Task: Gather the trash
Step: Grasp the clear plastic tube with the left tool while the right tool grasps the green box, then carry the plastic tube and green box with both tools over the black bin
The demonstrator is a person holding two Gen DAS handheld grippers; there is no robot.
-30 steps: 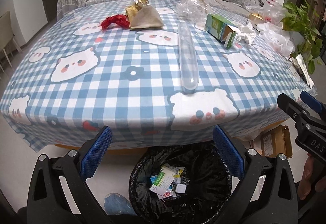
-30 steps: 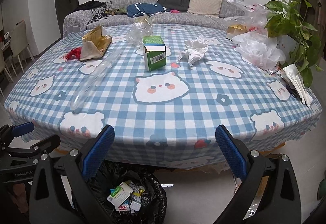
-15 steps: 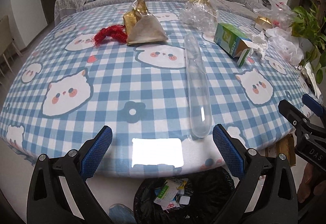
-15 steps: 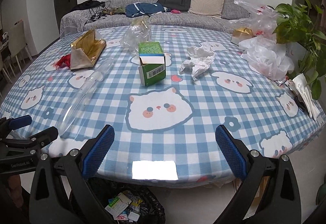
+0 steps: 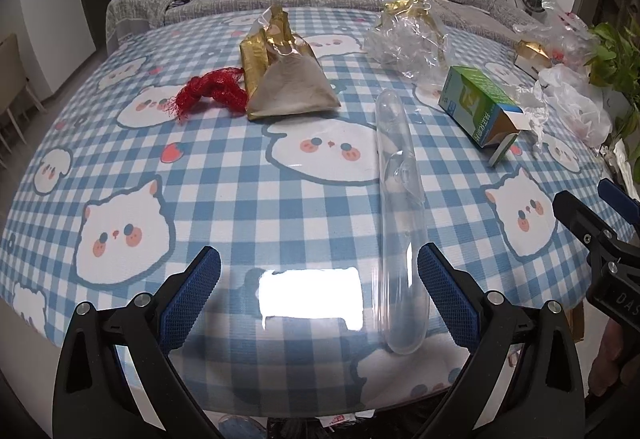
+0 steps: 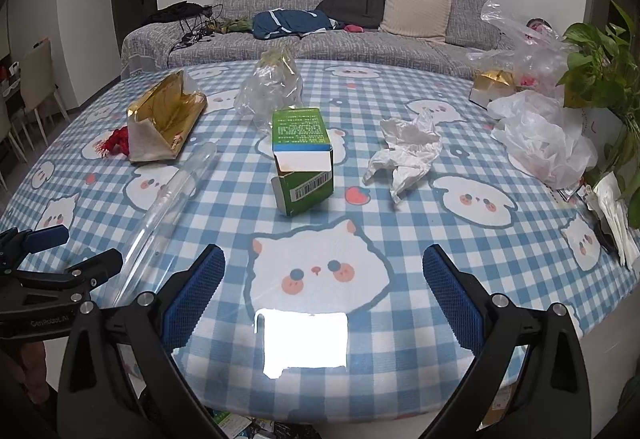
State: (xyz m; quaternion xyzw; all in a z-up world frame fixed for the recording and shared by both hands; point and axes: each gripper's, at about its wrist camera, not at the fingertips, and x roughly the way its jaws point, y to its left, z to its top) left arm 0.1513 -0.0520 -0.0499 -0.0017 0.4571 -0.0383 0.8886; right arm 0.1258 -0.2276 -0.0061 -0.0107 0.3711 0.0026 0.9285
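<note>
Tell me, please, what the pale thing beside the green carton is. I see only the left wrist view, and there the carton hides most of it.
Observer: It is a crumpled white tissue. It lies to the right of the green cardboard carton and does not touch it.
Operator: Is the right gripper holding anything?
Observer: No. The right gripper is open and empty, above the blue checked tablecloth.
Operator: Which side of the carton faces that gripper?
Observer: Its opened end, with a loose flap that bears a barcode.
</note>
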